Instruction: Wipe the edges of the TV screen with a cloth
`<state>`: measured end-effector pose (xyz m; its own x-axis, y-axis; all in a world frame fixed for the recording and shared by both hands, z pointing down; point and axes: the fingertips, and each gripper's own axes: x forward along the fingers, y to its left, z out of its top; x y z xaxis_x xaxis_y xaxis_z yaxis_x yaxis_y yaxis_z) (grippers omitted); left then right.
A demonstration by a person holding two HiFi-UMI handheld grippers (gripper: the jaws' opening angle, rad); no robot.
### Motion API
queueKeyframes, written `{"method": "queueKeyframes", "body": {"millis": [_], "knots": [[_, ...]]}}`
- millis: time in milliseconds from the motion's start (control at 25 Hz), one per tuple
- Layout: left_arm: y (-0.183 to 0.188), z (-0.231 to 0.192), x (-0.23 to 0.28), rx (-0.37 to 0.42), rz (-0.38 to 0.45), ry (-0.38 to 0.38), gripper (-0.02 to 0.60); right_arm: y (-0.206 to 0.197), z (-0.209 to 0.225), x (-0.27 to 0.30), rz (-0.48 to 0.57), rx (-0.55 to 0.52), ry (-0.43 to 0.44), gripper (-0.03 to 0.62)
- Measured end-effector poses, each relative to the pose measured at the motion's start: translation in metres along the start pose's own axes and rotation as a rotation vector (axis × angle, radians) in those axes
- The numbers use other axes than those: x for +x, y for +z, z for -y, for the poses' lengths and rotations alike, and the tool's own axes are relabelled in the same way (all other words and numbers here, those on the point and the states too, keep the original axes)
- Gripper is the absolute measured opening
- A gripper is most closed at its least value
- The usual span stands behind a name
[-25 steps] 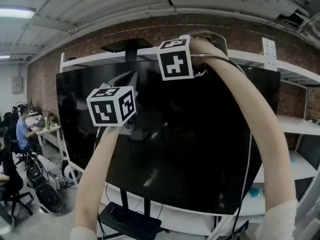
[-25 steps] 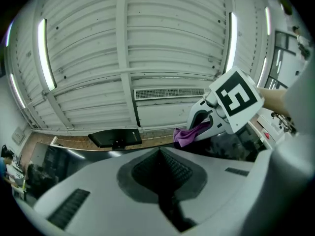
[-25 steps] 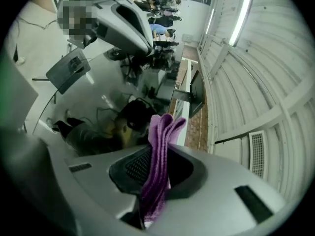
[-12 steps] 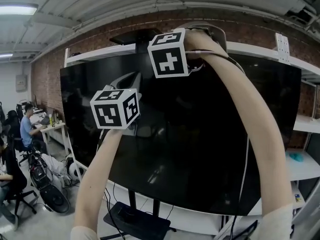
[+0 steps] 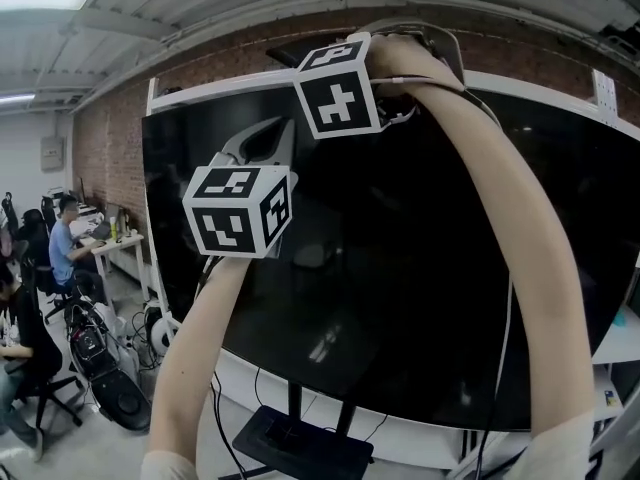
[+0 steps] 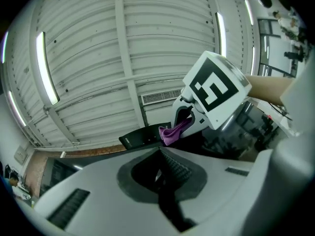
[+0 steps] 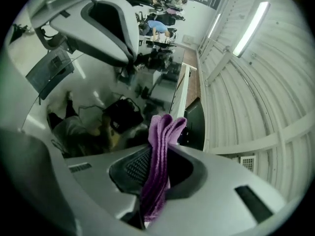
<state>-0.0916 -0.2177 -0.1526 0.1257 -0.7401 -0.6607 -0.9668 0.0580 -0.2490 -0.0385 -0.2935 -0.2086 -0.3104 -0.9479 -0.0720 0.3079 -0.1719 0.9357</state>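
Cloth (image 7: 160, 166): purple, folded, pinched in the right gripper (image 7: 156, 178), raised near the top edge of the TV screen (image 5: 400, 268).
Handling: judged soft, light and limp; best gripped across the fold.
Left gripper (image 6: 160, 173): jaws pressed together, nothing held.
Screen: glossy, likely fragile; gentle pressure advised.

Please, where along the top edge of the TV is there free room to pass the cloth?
Free: the top edge of the TV from the right forearm to the right corner, and the stretch between the left corner and the left gripper. Crowded: the middle, where the right gripper holds the cloth beside a black box.
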Motion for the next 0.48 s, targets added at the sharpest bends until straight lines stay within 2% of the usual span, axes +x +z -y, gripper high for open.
{"method": "queueKeyframes", "body": {"millis": [200,320,480], "knots": [[-0.025,-0.094,-0.020,-0.028,-0.046,0.003,0.015,0.059,0.017,0.028,-0.062,-0.009,0.027,0.061],[-0.035,-0.152,-0.036,-0.030,-0.065,0.010,0.015,0.101,0.026,0.041,-0.064,0.007,0.056,0.061],[-0.047,-0.209,-0.055,-0.019,-0.072,-0.002,0.015,0.155,0.040,0.056,-0.067,0.028,0.041,0.061]]}}
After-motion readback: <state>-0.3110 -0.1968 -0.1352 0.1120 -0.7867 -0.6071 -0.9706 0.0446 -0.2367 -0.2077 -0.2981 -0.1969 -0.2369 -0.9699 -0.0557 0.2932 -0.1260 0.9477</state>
